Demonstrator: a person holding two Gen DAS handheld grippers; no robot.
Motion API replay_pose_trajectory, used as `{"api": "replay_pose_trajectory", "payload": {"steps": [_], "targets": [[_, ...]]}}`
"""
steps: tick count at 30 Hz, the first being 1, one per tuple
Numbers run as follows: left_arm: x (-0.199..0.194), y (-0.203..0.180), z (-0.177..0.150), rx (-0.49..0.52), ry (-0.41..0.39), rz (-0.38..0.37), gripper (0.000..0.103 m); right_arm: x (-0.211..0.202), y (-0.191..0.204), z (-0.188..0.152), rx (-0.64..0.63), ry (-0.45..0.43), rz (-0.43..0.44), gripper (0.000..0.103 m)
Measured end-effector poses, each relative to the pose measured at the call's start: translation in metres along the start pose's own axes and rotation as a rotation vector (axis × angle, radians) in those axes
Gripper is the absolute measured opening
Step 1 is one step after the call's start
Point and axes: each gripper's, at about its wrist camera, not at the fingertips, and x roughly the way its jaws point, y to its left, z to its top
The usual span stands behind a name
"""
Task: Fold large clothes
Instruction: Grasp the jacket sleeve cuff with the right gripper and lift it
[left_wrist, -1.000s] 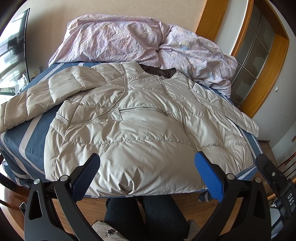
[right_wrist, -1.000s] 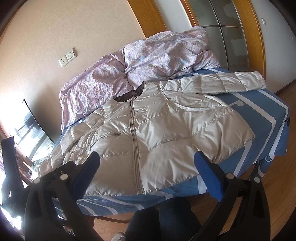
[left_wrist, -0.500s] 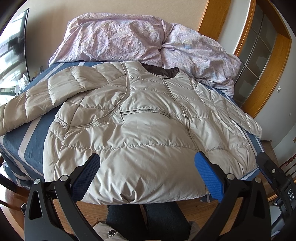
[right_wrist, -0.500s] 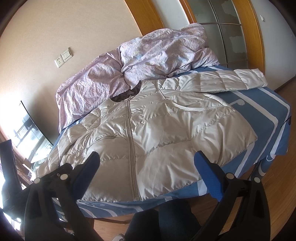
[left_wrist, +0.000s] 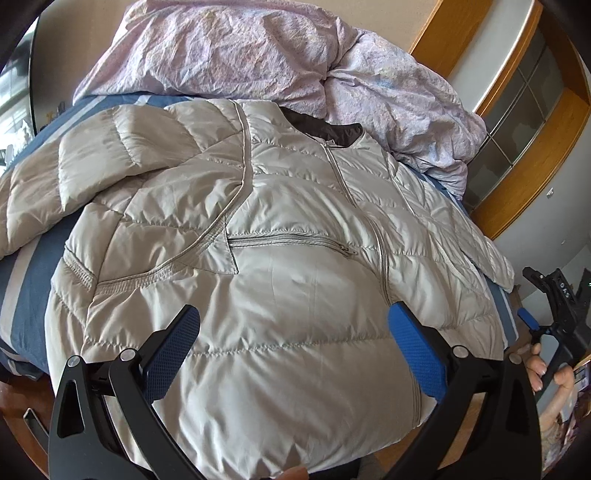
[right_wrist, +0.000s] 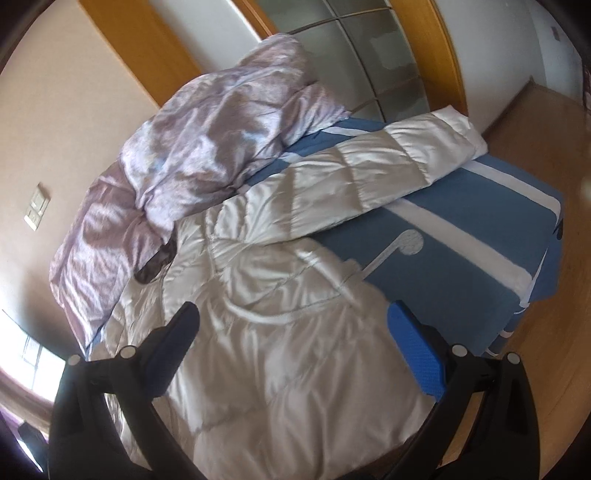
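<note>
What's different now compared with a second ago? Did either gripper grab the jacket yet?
Both grippers have moved in toward the jacket, which now fills more of each view. The right gripper has also swung toward the outstretched sleeve. The left gripper is over the hem area. Neither has taken hold: both remain open and empty. The jacket lies spread on the bed as before, and the duvet is unmoved.

Both grippers (left_wrist: 293, 347) (right_wrist: 293, 345) apparently agape
</note>
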Motion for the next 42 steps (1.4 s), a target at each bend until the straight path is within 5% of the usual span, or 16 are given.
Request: {"api": "replay_pose_trajectory", "payload": {"steps": [11,19,23,26,32,37,42], "targets": [[0.041,0.017,0.032,-0.044,0.089,-0.045,0.102,0.094,-0.152,0.113,0.503,0.038,-0.099,0.092],[0.054,0.012,0.046,-0.01,0.114,-0.073,0.102,0.127,-0.189,0.139,0.599,0.003,-0.142,0.072],[0.055,0.012,0.048,0.001,0.108,-0.1,0.102,0.136,-0.191,0.146,0.6,-0.007,-0.16,0.05],[0.053,0.012,0.048,0.016,0.085,-0.107,0.102,0.139,-0.189,0.149,0.575,-0.004,-0.213,0.029],[0.041,0.018,0.051,0.007,0.003,-0.094,0.102,0.134,-0.167,0.155,0.442,-0.036,-0.298,0.011],[0.025,0.023,0.052,0.008,-0.117,-0.025,0.102,0.118,-0.101,0.173,0.178,-0.125,-0.409,0.007],[0.008,0.03,0.051,0.022,-0.247,0.091,0.102,0.099,-0.006,0.174,-0.097,-0.226,-0.389,0.007]]}}
